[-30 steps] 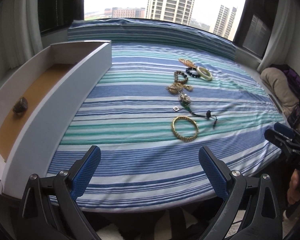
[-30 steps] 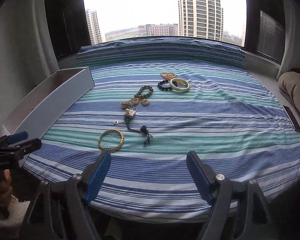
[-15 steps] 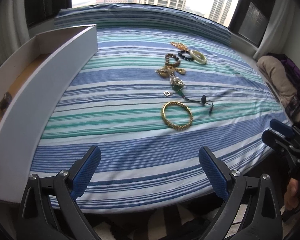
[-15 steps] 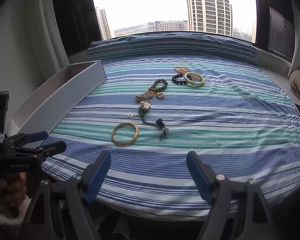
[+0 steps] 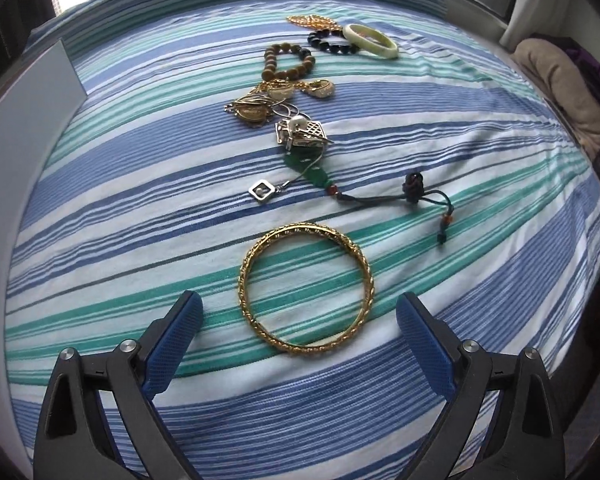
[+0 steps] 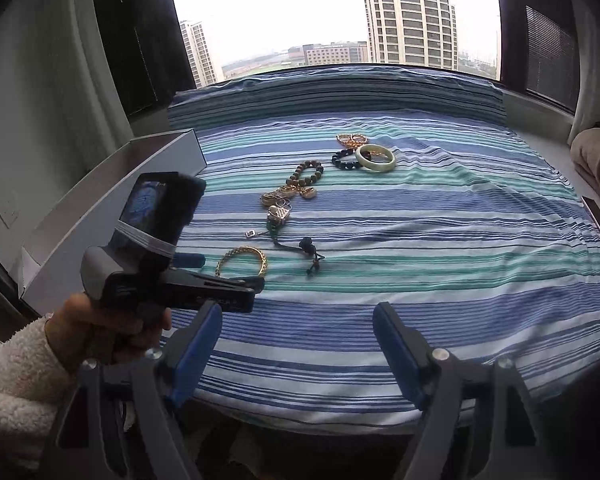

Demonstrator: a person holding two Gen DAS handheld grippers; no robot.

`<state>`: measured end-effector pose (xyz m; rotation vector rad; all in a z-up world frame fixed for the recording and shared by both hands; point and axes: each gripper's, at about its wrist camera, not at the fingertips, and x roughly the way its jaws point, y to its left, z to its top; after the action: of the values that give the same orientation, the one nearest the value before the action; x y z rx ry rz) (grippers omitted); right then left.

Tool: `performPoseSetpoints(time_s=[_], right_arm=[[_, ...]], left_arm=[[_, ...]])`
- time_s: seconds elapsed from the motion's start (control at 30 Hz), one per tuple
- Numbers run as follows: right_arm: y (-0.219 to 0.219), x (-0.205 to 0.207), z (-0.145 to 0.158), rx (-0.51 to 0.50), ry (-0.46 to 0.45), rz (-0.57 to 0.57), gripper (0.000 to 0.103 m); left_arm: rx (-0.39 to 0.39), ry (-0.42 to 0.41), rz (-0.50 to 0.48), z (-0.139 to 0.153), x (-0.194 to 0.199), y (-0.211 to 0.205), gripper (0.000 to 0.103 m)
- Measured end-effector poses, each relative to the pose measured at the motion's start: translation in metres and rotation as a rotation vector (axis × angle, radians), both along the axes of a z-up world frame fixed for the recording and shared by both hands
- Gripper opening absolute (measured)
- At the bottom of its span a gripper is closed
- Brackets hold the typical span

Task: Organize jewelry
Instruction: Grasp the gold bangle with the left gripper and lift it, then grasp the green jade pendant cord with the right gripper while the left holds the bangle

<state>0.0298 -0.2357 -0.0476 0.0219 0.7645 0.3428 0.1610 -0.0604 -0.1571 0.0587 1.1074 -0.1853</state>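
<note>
Jewelry is laid out on a striped bed cover [image 5: 148, 184]. Nearest, a gold bangle [image 5: 306, 288] is seen flat, just ahead of and between the spread fingers of the left hand-held gripper [image 5: 300, 344]. The right hand-held gripper [image 6: 298, 340] is held apart, empty, well short of it.

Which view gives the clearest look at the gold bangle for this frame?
The left wrist view. The gold bangle lies large and whole on the striped cloth, between the open left tool fingers, its twisted pattern visible. In the right wrist view it is small, and the left tool hides its near edge.
</note>
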Motion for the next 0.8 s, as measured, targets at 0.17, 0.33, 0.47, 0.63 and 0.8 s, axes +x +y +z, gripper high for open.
performPoseSetpoints(time_s=[0.17, 0.33, 0.47, 0.63, 0.8], right_arm=[[-0.006, 0.025, 0.003, 0.009, -0.033, 0.077, 0.079], [0.014, 0.096, -0.039, -0.095, 0.080, 0.275, 0.079], [0.033, 0.144, -0.077, -0.161, 0.141, 0.322, 0.052], [0.049, 0.167, -0.095, -0.185, 0.132, 0.324, 0.052], [0.067, 0.167, -0.096, -0.202, 0.084, 0.362, 0.038]], left_arm=[[0.006, -0.049, -0.006, 0.005, -0.007, 0.005, 0.070], [-0.058, -0.027, 0.074, 0.010, -0.020, 0.042, 0.070], [-0.071, -0.038, 0.143, 0.015, -0.040, 0.074, 0.070], [-0.089, -0.047, 0.207, 0.015, -0.053, 0.101, 0.070], [-0.108, -0.030, 0.233, 0.006, -0.053, 0.109, 0.070]])
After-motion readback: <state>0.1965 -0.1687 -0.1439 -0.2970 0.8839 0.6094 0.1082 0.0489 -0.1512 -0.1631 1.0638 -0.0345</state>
